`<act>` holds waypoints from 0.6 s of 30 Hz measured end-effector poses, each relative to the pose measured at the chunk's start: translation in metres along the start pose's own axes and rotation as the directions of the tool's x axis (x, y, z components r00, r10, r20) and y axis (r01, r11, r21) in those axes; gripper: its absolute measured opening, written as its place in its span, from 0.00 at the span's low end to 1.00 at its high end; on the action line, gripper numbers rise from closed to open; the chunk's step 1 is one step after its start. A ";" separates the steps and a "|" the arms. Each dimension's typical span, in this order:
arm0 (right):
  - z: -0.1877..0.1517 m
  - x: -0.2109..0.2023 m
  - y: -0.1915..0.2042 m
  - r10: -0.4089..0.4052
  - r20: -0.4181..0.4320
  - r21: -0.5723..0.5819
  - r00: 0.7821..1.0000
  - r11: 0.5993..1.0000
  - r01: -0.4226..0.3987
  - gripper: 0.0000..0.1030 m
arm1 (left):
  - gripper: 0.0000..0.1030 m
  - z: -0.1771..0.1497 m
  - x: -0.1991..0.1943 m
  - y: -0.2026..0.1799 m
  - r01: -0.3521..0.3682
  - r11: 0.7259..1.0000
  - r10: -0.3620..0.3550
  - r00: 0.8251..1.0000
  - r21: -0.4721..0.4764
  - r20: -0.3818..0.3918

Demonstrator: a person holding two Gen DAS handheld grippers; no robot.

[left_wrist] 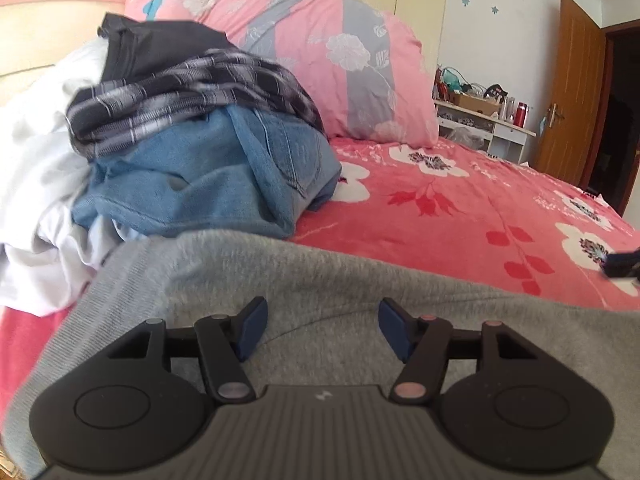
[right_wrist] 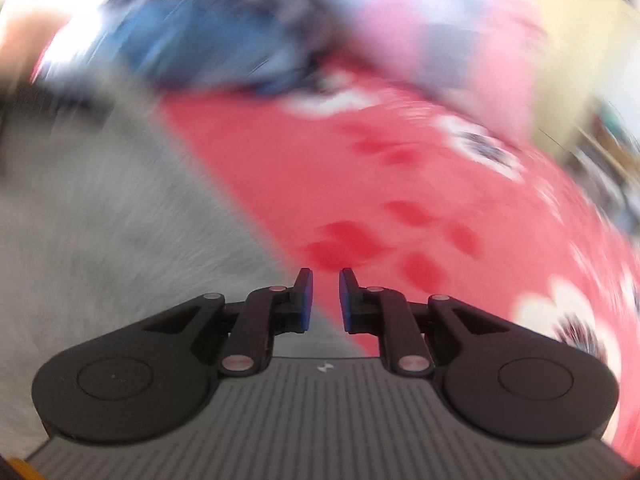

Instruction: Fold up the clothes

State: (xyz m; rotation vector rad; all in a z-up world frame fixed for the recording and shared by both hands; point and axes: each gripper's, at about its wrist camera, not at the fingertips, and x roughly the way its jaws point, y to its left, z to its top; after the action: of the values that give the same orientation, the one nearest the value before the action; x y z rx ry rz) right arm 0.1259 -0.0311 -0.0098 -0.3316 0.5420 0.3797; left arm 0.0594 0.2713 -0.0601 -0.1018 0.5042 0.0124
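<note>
Jaws, left gripper (left_wrist: 322, 330): standing well apart, blue pads facing each other across a clear gap, with grey cloth lying beneath and between them but neither pad pressing on it. Nothing is gripped. Jaws, right gripper (right_wrist: 326, 300): drawn close together with only a narrow slot between the blue pads; no cloth or other thing is seen in that slot. The right wrist view is heavily smeared, so finer detail there cannot be told.

Bed cover (left_wrist: 460, 208): red, with white flowers and red leaves, spread across the whole working surface in both views.

Quilt (left_wrist: 332, 48): pink and grey, flowered, bundled at the far end of the bed against the wall side.

Grey garment (left_wrist: 280, 276): a knitted piece lying flat on the bed cover directly under the left gripper, its ribbed edge running off to the left. In the right wrist view it fills the left half, and the right gripper sits at its edge, over the line where grey meets red.

Clothes pile, behind the grey garment: white fabric (left_wrist: 36, 184) at the left; blue denim (left_wrist: 208, 180) touching the garment's far edge; a dark plaid shirt (left_wrist: 192, 92) on top of the denim.

Far right: wooden door (left_wrist: 576, 88), white shelf (left_wrist: 488, 128) with clutter.
</note>
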 end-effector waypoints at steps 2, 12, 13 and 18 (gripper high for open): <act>-0.005 -0.048 -0.031 -0.075 0.078 0.135 0.994 0.989 0.064 0.14 | 0.63 0.006 -0.016 -0.007 -0.002 1.000 0.002 0.999 0.019 0.040; -0.097 -0.221 -0.078 -0.432 0.122 0.268 0.894 0.881 0.389 0.60 | 0.68 0.027 -0.047 -0.135 0.332 0.932 -0.340 0.940 0.146 0.033; -0.110 -0.227 -0.084 -0.449 0.099 0.286 0.888 0.867 0.407 0.60 | 0.68 0.024 -0.043 -0.153 0.357 0.920 -0.363 0.932 0.163 0.011; -0.177 -0.241 -0.120 -0.490 -0.013 0.376 0.872 0.805 0.458 0.59 | 0.68 0.001 -0.011 -0.224 0.375 0.891 -0.365 0.927 0.257 -0.085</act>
State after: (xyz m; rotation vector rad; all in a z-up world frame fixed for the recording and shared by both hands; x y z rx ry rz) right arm -0.0902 -0.2699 0.0054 -0.0758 0.4163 -0.2004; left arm 0.0583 0.0489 -0.0329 0.0707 0.5105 -0.4339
